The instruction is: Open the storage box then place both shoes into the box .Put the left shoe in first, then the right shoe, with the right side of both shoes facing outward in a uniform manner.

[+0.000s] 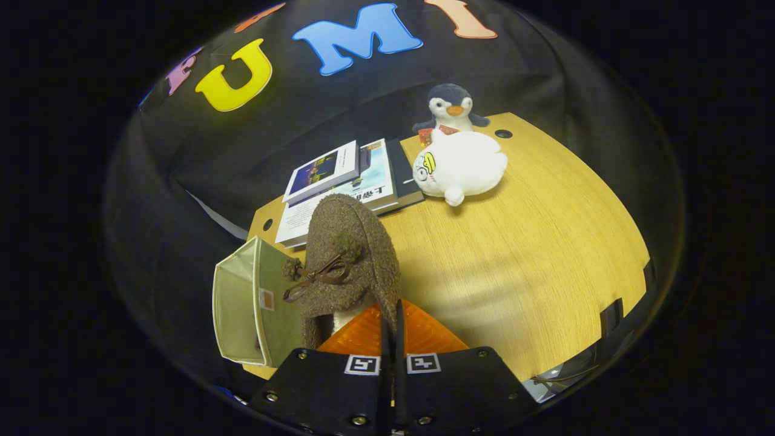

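Observation:
A brown woolly shoe (pixel 348 254) with a brown lace bow hangs toe-forward just ahead of my fingers, above the wooden table (pixel 533 266). My gripper (pixel 392 330) is shut on the shoe's heel edge, its orange fingers (pixel 357 336) pressed close together around it. Just left of the shoe stands the pale storage box (pixel 242 303), its opening turned toward the shoe. The box's inside looks pale and I cannot tell whether another shoe lies in it.
A stack of books (pixel 345 181) lies beyond the shoe at the table's back. A white plush toy (pixel 463 166) and a penguin plush (pixel 451 109) sit farther back to the right. The table's near right edge has dark brackets (pixel 611 315).

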`<state>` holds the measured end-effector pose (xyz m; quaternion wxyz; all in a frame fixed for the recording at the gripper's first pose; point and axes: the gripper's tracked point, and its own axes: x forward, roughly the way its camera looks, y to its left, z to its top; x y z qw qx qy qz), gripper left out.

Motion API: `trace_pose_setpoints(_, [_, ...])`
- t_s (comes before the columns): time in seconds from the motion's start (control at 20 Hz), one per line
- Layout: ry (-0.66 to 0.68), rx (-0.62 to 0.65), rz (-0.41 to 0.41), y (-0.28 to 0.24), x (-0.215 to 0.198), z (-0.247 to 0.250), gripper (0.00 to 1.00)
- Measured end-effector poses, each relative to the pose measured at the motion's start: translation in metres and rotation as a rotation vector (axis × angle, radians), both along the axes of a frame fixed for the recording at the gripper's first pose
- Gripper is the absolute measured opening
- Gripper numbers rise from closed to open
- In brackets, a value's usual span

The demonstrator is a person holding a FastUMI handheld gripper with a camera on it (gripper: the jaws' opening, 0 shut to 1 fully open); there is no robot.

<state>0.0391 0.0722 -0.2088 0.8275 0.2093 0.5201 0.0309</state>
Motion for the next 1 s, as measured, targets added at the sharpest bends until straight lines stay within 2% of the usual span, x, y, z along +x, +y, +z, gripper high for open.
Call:
trace_pose_setpoints(0.75, [-0.065,0.080,0.073,0.127,0.014,0.043,0.02])
trace_pose_setpoints(1.0, [-0.074,0.094,0.110,0.178,0.016,0.044,0.02])
